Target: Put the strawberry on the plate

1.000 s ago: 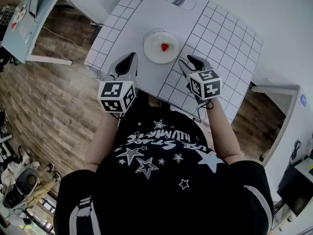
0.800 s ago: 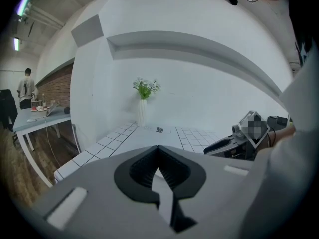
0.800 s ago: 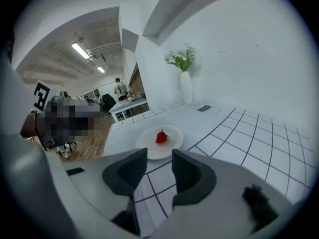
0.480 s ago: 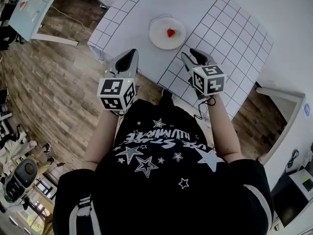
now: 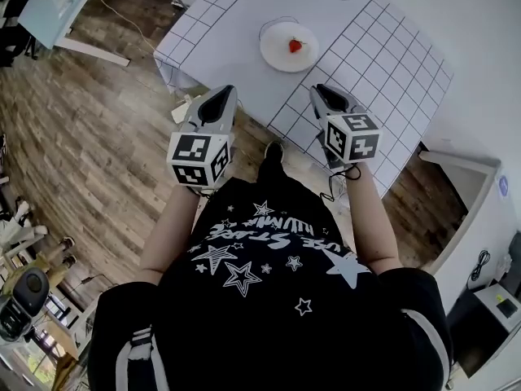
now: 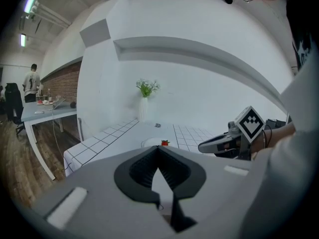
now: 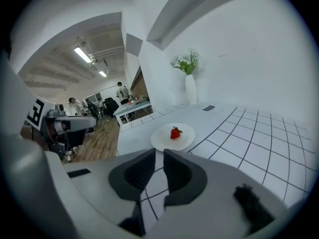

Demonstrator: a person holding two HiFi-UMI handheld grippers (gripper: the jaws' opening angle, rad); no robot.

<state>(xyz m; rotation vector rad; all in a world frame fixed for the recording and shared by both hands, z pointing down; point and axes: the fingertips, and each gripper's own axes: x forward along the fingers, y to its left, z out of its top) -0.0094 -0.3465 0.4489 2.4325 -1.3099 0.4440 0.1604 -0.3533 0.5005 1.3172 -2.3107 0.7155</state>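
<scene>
The strawberry (image 5: 295, 46) is sitting on the plate (image 5: 275, 50), well ahead of both tools. The right gripper (image 5: 321, 93) has just been closing to a narrow, empty gap, and the left gripper (image 5: 225, 94) is hanging pinched together.

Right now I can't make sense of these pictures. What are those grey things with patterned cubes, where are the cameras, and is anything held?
No robot here: a person holds a tool in each hand, the left gripper and the right gripper; the patterned cubes belong to them. The top-down picture comes from a camera on the person's head. The other two come from cameras riding on each tool, looking along its fingers. On the gridded table sits a white plate with a strawberry on it; a vase of flowers stands further back. Nothing is held: the left fingers are together, the right fingers have just been closing, with a narrow gap and nothing between them.
</scene>
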